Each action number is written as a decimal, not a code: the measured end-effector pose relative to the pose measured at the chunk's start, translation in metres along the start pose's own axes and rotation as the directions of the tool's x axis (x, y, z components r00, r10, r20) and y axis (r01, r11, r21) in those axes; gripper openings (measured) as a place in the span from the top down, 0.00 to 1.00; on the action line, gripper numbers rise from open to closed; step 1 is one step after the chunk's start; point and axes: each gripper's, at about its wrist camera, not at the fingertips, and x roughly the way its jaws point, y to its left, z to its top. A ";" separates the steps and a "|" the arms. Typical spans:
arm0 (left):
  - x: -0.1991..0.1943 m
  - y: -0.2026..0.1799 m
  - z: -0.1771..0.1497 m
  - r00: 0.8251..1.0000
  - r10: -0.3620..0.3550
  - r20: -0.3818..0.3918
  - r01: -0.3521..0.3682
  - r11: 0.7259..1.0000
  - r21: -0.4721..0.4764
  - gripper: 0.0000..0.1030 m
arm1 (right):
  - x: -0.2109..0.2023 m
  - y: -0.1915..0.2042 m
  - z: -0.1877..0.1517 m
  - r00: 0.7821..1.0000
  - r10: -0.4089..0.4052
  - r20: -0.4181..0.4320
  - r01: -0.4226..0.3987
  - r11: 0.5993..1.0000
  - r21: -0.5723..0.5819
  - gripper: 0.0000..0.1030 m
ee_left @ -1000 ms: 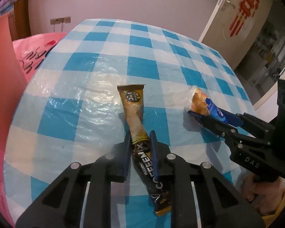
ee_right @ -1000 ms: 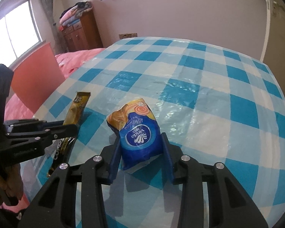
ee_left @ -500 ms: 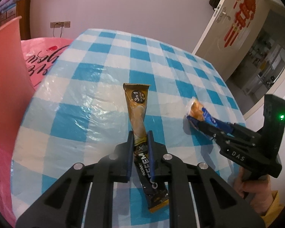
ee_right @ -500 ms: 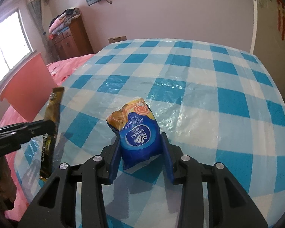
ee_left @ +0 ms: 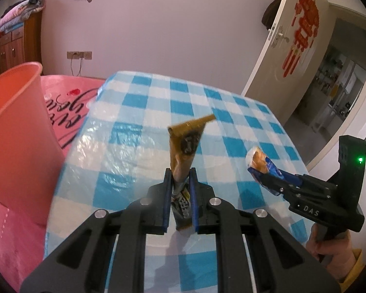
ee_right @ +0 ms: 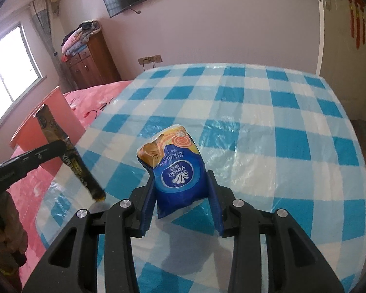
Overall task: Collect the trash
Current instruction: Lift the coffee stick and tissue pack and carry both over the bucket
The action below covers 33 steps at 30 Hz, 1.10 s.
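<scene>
My left gripper (ee_left: 180,178) is shut on a gold and black coffee-mix sachet (ee_left: 184,146) and holds it above the blue checked table (ee_left: 139,146); the sachet stands up out of the jaws. It also shows in the right wrist view (ee_right: 68,151). My right gripper (ee_right: 181,183) is shut on a blue and orange Vinda tissue pack (ee_right: 175,168), lifted off the table. The pack also shows in the left wrist view (ee_left: 262,164), at the right. A pink bin (ee_left: 14,127) stands left of the table.
The pink bin also shows in the right wrist view (ee_right: 48,122). A pink bedspread (ee_left: 66,107) lies behind it. An open door (ee_left: 295,44) is at the right, a wooden cabinet (ee_right: 92,58) at the back left.
Both grippers have lifted their trash off the table. The left gripper has risen and the sachet now sticks up. The pink bin has come further into view.
</scene>
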 end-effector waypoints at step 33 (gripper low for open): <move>-0.056 0.025 0.034 0.986 -0.035 0.161 0.040 0.999 -0.029 0.85 | -0.017 0.033 0.035 0.997 0.060 0.045 -0.060 0.998 -0.001 0.61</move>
